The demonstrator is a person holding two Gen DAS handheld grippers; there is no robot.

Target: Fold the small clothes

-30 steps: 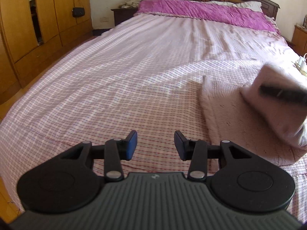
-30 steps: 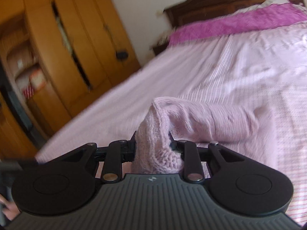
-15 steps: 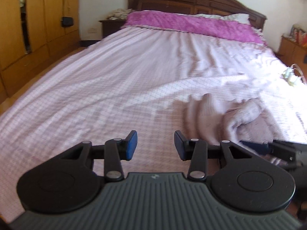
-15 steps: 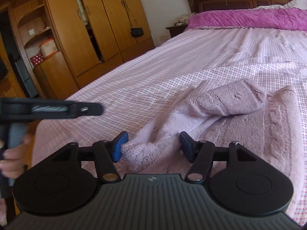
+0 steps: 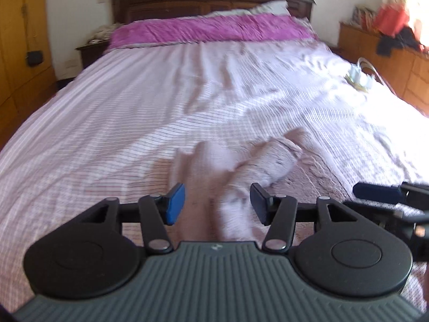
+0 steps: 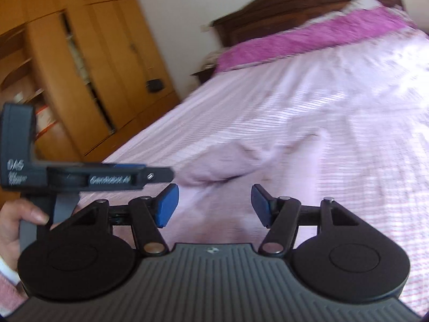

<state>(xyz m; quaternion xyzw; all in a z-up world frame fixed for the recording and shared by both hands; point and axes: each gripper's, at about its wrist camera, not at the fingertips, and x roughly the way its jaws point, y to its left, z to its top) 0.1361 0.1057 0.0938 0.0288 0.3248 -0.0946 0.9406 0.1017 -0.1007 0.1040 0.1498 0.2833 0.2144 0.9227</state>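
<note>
A small pale pink knitted garment (image 5: pixel 257 166) lies rumpled on the striped bed sheet (image 5: pixel 134 123), with one part folded over the rest. My left gripper (image 5: pixel 217 204) hovers open just above its near edge, cloth showing between the fingers but not pinched. In the right wrist view the same garment (image 6: pixel 228 166) lies ahead on the bed, blurred. My right gripper (image 6: pixel 214 204) is open with nothing held. The left gripper's body (image 6: pixel 80 179) crosses that view at the left, held by a hand (image 6: pixel 16 228).
A purple pillow cover (image 5: pixel 209 29) and dark wooden headboard (image 5: pixel 203 0) are at the far end. Small white objects (image 5: pixel 359 77) lie near the bed's right side. Wooden cabinets (image 5: pixel 388 61) stand right; a wooden wardrobe (image 6: pixel 80 80) stands left.
My right gripper let go of the garment's knitted edge, which dropped onto the bed, and drew back. My left gripper swung right over the garment.
</note>
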